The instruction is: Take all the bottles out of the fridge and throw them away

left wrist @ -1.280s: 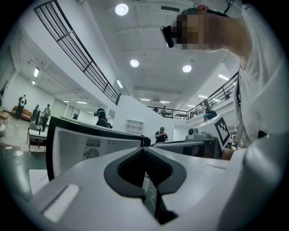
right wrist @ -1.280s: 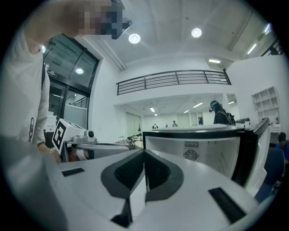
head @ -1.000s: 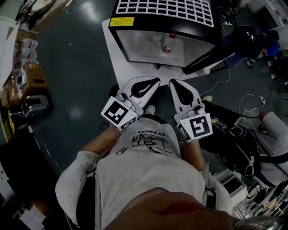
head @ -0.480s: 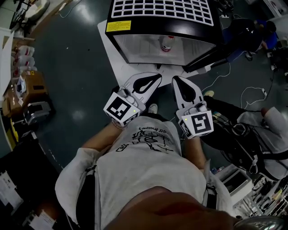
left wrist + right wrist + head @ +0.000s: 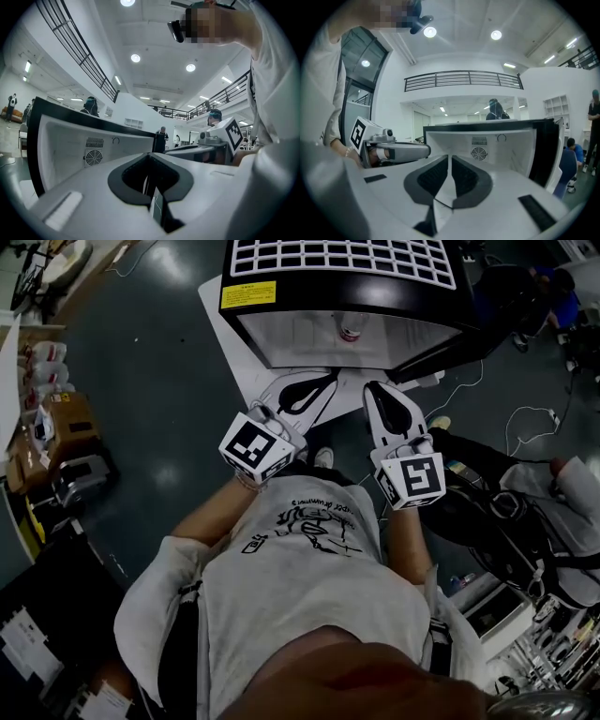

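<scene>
Bottle: a red-capped bottle (image 5: 349, 331) sits inside the open fridge (image 5: 342, 263), at 12 o'clock from both tongs.
Left tongs (image 5: 323, 382): closed tip to tip, nothing held, near the fridge mouth.
Right tongs (image 5: 377, 392): pressed together, empty, at 3 o'clock of the left pair.
Fridge: on a white worktop (image 5: 230, 343), its door (image 5: 441, 341) open at 3 o'clock.

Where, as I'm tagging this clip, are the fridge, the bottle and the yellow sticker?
fridge (image 5: 342, 298): head view, black rim above its opening.
bottle (image 5: 349, 332): head view, its visible part.
yellow sticker (image 5: 248, 294): head view, its middle.
</scene>
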`<state>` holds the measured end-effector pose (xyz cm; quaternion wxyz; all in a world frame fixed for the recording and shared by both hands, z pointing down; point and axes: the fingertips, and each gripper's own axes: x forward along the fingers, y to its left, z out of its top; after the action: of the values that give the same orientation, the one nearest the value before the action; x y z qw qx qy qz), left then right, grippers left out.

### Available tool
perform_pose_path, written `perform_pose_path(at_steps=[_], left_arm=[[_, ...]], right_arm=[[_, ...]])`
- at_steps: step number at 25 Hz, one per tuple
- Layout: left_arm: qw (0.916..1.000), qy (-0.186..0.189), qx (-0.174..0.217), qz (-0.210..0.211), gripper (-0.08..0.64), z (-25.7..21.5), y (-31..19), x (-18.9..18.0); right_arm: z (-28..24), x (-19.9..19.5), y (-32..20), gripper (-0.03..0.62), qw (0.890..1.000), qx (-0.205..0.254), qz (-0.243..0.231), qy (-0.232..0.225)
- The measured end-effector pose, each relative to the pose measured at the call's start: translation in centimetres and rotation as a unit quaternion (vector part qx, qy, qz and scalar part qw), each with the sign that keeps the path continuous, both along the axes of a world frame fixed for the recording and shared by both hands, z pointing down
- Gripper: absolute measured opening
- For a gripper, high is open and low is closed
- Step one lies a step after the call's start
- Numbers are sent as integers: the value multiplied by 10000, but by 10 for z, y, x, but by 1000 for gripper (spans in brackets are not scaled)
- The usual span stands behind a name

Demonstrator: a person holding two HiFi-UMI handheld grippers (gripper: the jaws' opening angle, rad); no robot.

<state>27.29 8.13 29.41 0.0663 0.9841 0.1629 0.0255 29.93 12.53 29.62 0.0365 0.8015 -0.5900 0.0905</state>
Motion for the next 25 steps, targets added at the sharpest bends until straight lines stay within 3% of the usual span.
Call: perform_pose_path(at_steps=[11, 17, 25], left_arm=[[9999, -97, 54, -13, 8, 34, -10, 30], [9990, -357, 170, -198, 8, 58, -27, 42], [9990, -203, 144, -362, 8, 72, -48, 67]], right_arm=[[41, 26, -7, 12, 9997, -135, 173, 56], [54, 37, -18, 31, 9997, -142, 214, 49], [74, 65, -37, 77, 9991, -294, 272, 152]])
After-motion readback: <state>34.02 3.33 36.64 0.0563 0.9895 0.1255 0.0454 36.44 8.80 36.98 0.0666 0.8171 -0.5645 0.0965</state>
